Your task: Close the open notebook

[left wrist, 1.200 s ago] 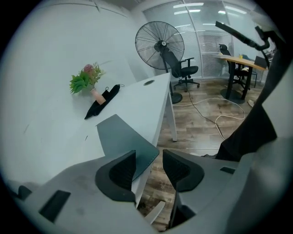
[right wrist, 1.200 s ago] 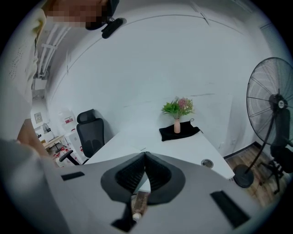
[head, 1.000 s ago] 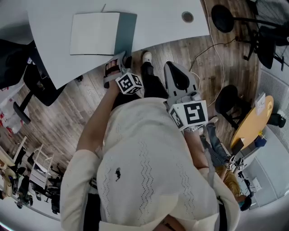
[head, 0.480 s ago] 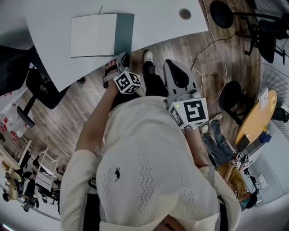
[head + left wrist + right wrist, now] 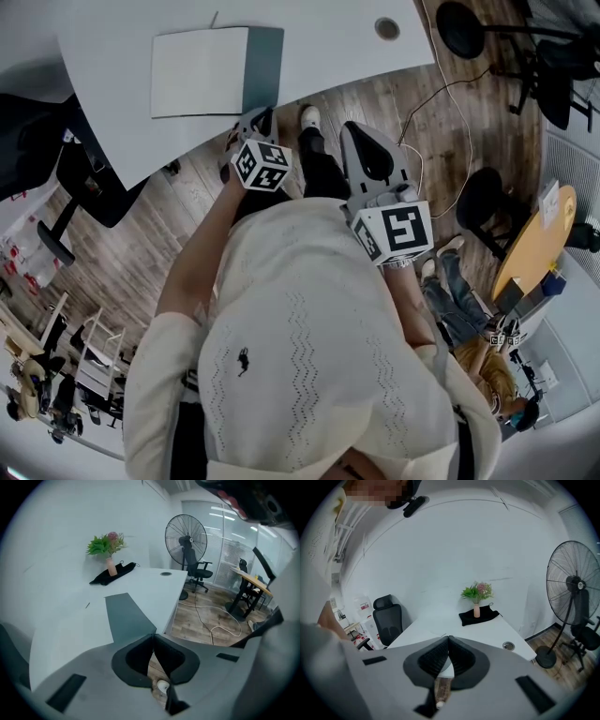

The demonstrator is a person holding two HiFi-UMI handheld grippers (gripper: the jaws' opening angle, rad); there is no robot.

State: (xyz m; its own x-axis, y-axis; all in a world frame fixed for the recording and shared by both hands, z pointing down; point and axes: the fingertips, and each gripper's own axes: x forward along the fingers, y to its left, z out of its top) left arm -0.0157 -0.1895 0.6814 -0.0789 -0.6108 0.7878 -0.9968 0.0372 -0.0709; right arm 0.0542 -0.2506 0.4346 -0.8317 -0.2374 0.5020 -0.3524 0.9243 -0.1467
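The white desk has a curved near edge. An open notebook lies flat just inside that edge, its blank white page toward the desk's left end and its dark teal cover toward the right. A thin dark stick lies just beyond the notebook's far side. A round grommet sits near the right end. At the far edge, a black cloth carries a small pink vase of greenery.
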